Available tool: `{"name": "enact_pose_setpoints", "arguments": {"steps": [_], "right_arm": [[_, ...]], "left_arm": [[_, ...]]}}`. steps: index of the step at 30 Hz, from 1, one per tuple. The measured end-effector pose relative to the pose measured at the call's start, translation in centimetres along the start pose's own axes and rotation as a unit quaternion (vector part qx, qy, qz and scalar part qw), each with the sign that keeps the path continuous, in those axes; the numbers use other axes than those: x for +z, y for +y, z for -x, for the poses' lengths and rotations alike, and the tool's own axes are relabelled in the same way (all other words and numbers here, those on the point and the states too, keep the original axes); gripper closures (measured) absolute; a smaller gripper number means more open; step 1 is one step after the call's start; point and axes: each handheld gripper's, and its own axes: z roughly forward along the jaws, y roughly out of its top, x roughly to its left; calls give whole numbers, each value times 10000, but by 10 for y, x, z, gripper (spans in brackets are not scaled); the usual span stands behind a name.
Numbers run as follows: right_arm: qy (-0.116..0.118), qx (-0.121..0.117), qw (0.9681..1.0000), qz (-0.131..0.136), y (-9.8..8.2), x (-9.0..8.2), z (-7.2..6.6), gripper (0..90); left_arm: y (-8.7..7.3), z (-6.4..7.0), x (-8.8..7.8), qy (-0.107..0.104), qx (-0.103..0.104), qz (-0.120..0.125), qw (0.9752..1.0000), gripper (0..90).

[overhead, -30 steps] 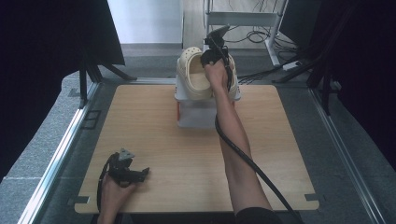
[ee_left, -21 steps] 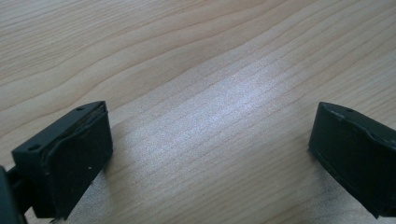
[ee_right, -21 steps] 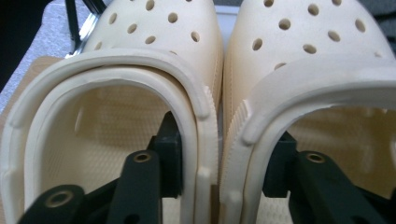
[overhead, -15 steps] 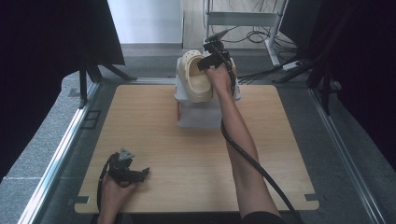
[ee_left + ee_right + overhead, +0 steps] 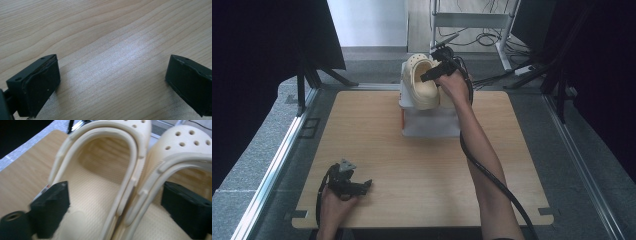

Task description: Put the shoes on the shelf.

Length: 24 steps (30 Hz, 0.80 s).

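Note:
Two cream clogs stand side by side on a white box (image 5: 432, 125) at the table's far edge: the left clog (image 5: 421, 86) (image 5: 95, 185) and the right clog (image 5: 180, 150), which the hand mostly hides in the high view. My right gripper (image 5: 432, 74) (image 5: 120, 212) hovers over them, open. Its jaws have just been opening, with one jaw inside each clog and the two neighbouring side walls loose between them. My left gripper (image 5: 362, 186) (image 5: 112, 85) rests open on the bare wood at the near left, with nothing between its jaws.
The wooden table (image 5: 432, 170) is framed by grey floor and metal rails. Black stands and cables sit beyond the far edge. A black cable (image 5: 492, 175) trails along the right forearm.
The right gripper's jaws have spread apart and let go of the clogs' walls, and the hand has shifted slightly over the clogs. The left hand has stayed still.

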Motion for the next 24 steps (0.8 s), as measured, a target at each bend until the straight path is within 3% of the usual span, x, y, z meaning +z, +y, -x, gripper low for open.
{"name": "enact_pose_setpoints", "arguments": {"steps": [6,24], "right_arm": [[205,-190,9995,121,-8,-15,-6,41],[656,-678,9955,27,-43,-50,-30,30]], "left_arm": [[0,0,0,14,-2,8,10000,0],[0,0,0,-8,0,-5,10000,0]]}}
